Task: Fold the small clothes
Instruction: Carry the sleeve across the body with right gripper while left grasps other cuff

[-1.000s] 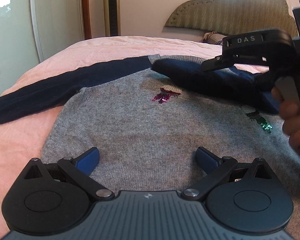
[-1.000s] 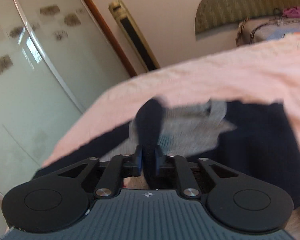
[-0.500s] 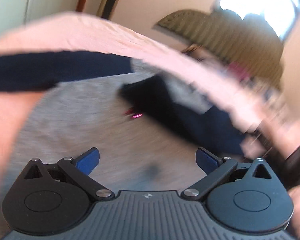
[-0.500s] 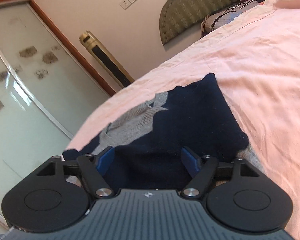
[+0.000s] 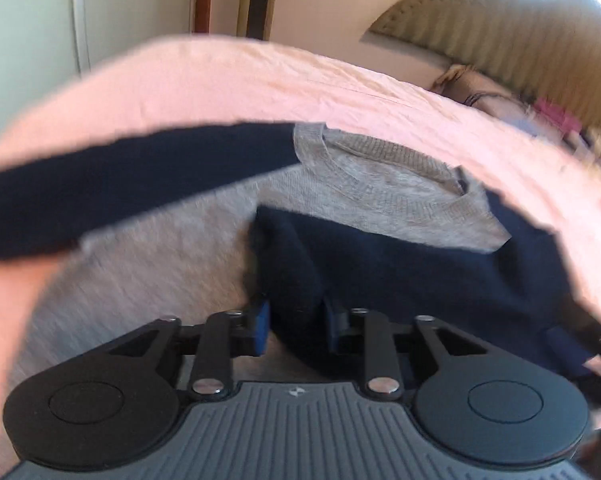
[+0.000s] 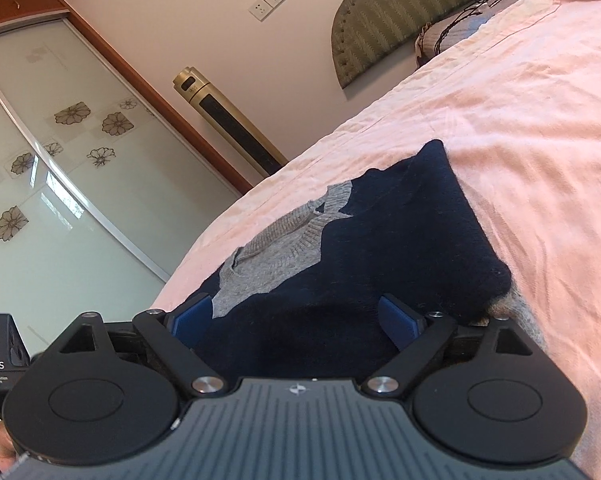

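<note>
Mid-fold on a grey sweater (image 5: 172, 264) with navy sleeves, lying flat on the pink bed (image 5: 228, 80). One navy sleeve (image 5: 400, 264) already folded across the chest, just below the grey collar (image 5: 380, 184); the other navy sleeve (image 5: 112, 184) stretched out straight from the collar toward the bed's edge, not yet folded.

Left gripper (image 5: 296, 320) closing on the cuff end of the folded sleeve, a thick bunch of navy knit between its blue pads and apparently pressed by them. Judged as a grasp for adjusting or carrying that sleeve further across the chest.

Right gripper (image 6: 296, 320) opening, jaws wide, hovering low over the folded sleeve on the collar's near side; navy cloth lying between the pads but not pinched, so released.

Next, probably: placing the cuff flat, then reaching for the outstretched sleeve and bringing it over toward the collar, without dragging the grey body out of shape.
</note>
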### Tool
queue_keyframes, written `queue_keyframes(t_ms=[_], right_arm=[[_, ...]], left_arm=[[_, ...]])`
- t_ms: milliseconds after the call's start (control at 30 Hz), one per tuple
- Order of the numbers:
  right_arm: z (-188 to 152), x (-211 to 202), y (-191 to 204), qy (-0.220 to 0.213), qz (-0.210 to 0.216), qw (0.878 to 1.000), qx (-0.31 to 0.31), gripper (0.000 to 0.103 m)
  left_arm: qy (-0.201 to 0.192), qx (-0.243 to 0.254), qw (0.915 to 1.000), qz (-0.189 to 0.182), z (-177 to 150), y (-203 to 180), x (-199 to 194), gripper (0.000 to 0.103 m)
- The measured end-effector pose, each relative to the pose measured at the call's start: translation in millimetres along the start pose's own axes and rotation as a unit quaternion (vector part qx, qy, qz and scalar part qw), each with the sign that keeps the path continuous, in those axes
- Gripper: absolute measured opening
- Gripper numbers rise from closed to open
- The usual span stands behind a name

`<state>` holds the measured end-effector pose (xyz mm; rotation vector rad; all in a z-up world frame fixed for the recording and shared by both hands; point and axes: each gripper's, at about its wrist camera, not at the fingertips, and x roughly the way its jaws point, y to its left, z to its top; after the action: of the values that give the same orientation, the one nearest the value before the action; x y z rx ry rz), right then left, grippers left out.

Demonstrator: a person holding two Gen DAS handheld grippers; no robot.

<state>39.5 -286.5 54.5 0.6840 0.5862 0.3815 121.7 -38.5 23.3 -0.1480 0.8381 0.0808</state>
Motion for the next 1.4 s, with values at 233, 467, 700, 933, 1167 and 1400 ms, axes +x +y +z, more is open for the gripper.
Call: queue_keyframes(t_ms=[233, 467, 700, 933, 1167, 1400], right_arm=[[0, 2, 0, -0.001, -0.002, 1.000, -0.004, 0.090], [-3, -4, 19, -0.016, -0.028, 0.998, -0.061, 0.091], [45, 15, 49, -0.022, -0.040, 0.989, -0.139, 0.102], [55, 87, 13, 0.068, -0.167, 0.964, -0.198, 0.100], [59, 82, 5, 0.046, -0.216, 0.958, -0.184, 0.097], [45, 70, 56, 0.041, -0.133, 0.960, -0.244, 0.101]], left_arm=[[-0.096, 0.030, 0.9945, 0.030, 11, 14, -39, 0.009], [-0.066, 0.066, 0.9942, 0.052, -10, 27, -2, 0.009], [-0.071, 0.059, 0.9949, 0.041, -17, 32, -3, 0.009], [-0.080, 0.060, 0.9947, 0.025, -21, 39, -5, 0.010], [-0.095, 0.066, 0.9930, 0.024, -26, 40, -6, 0.010], [-0.098, 0.069, 0.9924, 0.027, -27, 38, -7, 0.010]])
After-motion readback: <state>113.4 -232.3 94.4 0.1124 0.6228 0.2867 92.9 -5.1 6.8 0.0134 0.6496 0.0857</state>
